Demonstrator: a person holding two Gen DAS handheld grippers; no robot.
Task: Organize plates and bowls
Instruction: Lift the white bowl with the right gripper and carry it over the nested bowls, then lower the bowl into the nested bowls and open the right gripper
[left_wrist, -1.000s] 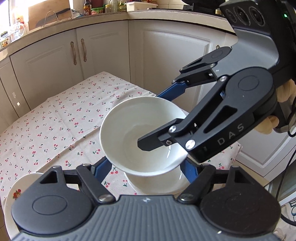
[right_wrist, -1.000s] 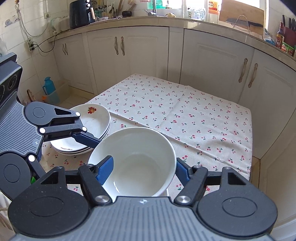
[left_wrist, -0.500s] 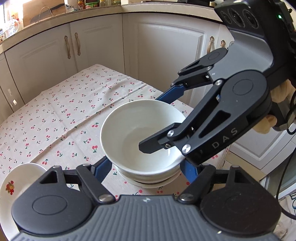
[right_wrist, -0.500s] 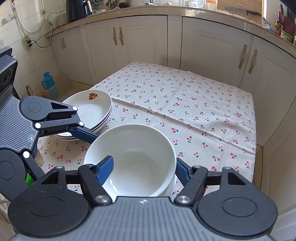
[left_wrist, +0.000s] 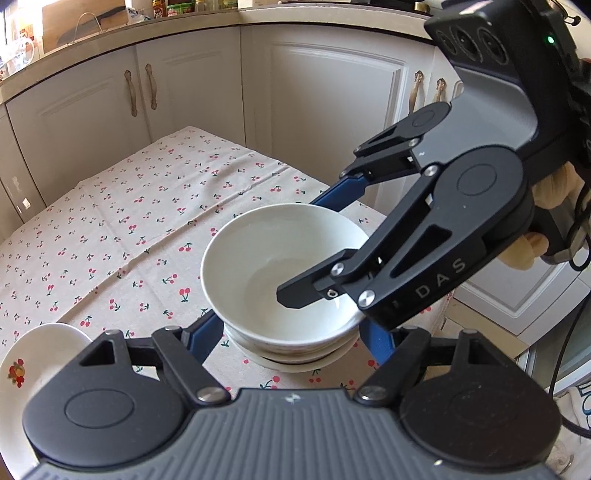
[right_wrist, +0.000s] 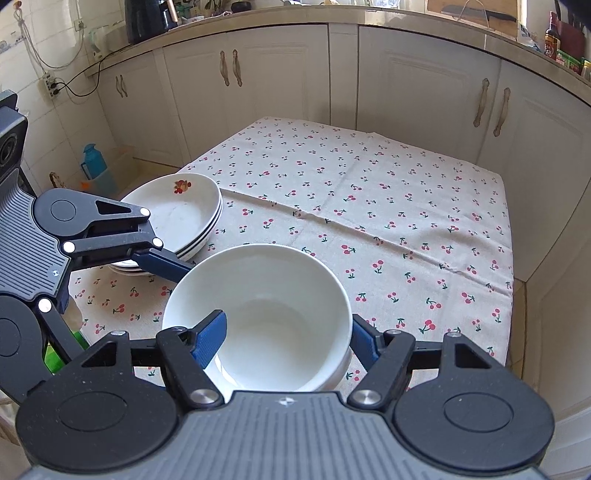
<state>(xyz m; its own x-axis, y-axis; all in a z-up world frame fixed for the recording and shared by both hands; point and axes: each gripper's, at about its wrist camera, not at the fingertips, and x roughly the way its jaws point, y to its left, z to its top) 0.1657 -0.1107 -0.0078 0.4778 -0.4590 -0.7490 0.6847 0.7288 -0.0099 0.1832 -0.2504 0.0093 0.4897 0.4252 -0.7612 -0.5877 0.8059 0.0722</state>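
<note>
A white bowl (left_wrist: 266, 266) sits nested on top of a stack of white bowls (left_wrist: 295, 360) near the table's front edge; it also shows in the right wrist view (right_wrist: 273, 314). My left gripper (left_wrist: 291, 338) is open, its blue fingers wide on either side of the stack. My right gripper (right_wrist: 288, 336) is open, one blue finger inside the top bowl and one outside its rim. A stack of white plates (right_wrist: 184, 218) with a fruit print stands to the left.
The table wears a cherry-print cloth (right_wrist: 369, 206). White cabinets (right_wrist: 280, 74) run around it under a countertop. A teal bottle (right_wrist: 90, 162) stands on the floor at the left.
The top bowl has come down and now sits nested on the bowl stack. Both grippers have lowered with it and stay spread around it.
</note>
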